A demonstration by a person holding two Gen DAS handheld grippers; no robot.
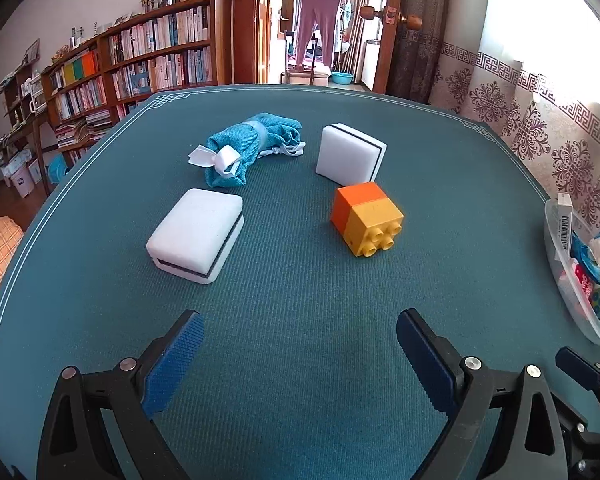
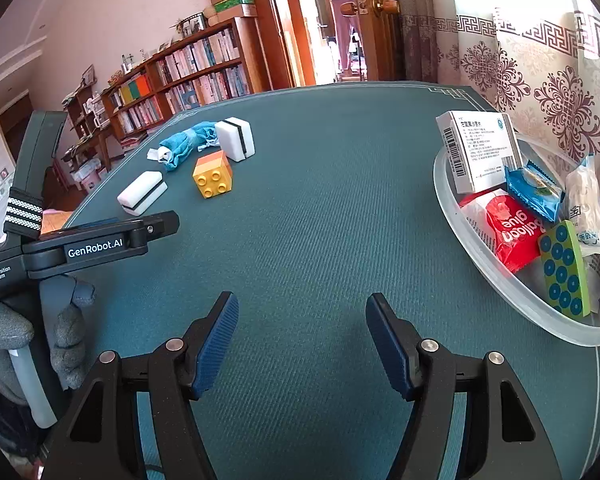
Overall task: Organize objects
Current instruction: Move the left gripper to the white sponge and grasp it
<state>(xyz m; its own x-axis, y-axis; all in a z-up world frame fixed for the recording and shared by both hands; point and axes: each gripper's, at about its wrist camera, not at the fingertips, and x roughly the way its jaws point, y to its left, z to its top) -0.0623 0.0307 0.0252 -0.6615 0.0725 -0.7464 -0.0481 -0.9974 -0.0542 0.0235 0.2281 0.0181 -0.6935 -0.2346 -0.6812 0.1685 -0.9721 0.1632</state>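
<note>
Both tools hang over the green table mat (image 1: pixel 300 340) with jaws apart and nothing between them: the left gripper (image 1: pixel 300 332) faces the loose items, the right gripper (image 2: pixel 302 312) sits just left of the clear tub (image 2: pixel 500 280). Inside the tub lie a white medicine box (image 2: pixel 476 148), a red glue packet (image 2: pixel 508 232), a blue snack wrapper (image 2: pixel 534 192) and a green dotted card (image 2: pixel 564 268). Well left of the tub, on the mat, stand a yellow-orange toy block (image 1: pixel 366 218), two white sponges (image 1: pixel 196 234) (image 1: pixel 350 154) and a rolled blue cloth (image 1: pixel 244 148).
</note>
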